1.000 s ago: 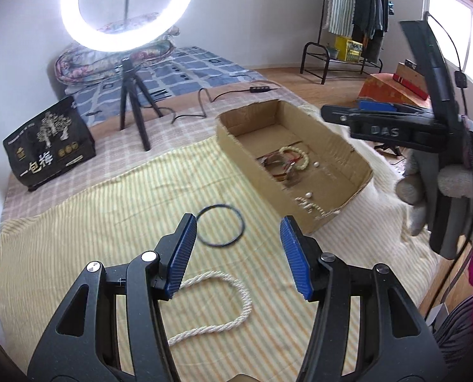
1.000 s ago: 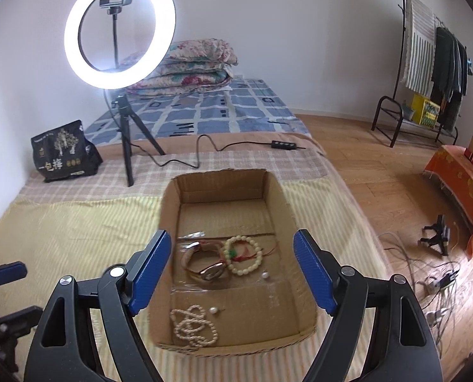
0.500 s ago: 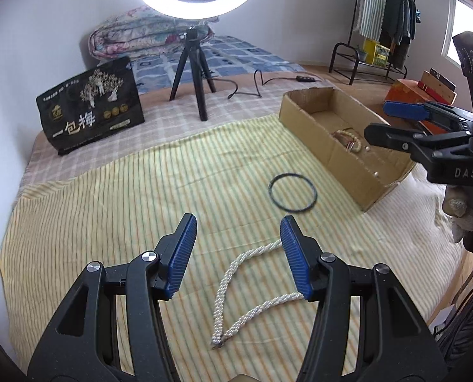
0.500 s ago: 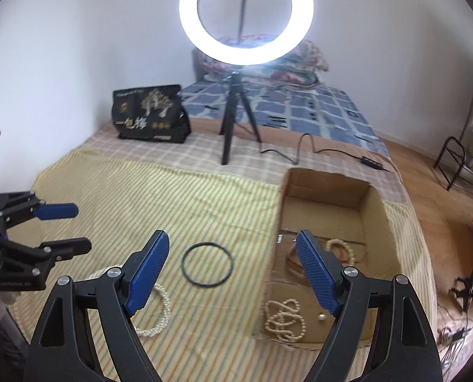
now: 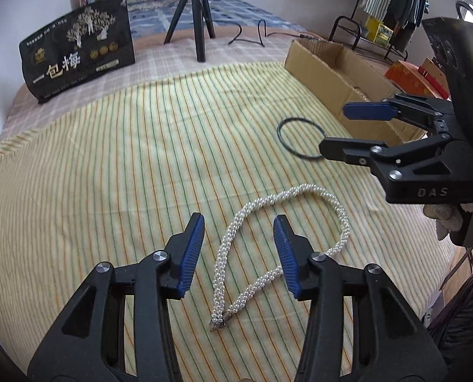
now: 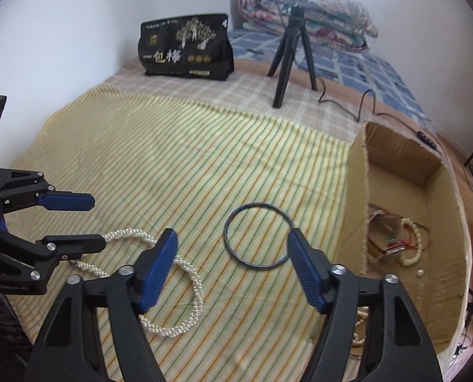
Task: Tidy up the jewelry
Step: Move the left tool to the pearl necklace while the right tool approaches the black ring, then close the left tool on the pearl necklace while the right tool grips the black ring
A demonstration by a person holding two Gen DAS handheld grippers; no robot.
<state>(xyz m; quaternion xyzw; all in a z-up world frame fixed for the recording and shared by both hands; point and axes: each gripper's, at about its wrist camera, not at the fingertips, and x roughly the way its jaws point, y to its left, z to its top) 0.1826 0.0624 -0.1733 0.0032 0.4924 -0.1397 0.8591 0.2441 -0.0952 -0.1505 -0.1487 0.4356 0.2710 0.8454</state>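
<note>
A white pearl rope necklace (image 5: 281,232) lies looped on the yellow striped cloth (image 5: 141,146); it also shows in the right wrist view (image 6: 185,289). My left gripper (image 5: 239,232) is open and empty, its jaws either side of the necklace's left strand, just above it. A dark thin bangle (image 6: 257,235) lies flat on the cloth beside the cardboard box (image 6: 357,191); it also shows in the left wrist view (image 5: 300,138). My right gripper (image 6: 231,245) is open and empty, hovering over the bangle. The box holds beaded bracelets (image 6: 411,242) and pearls.
A black printed bag (image 6: 185,47) stands at the back by the wall. A ring light tripod (image 6: 288,54) with its cable stands behind the cloth. Folded quilts (image 6: 316,9) lie further back. A clothes rack (image 5: 389,9) stands on the floor to the right.
Both grippers have swung left, away from the box, and come down toward the cloth. The left now straddles the pearl necklace; the right is over the bangle. Both stay open.
</note>
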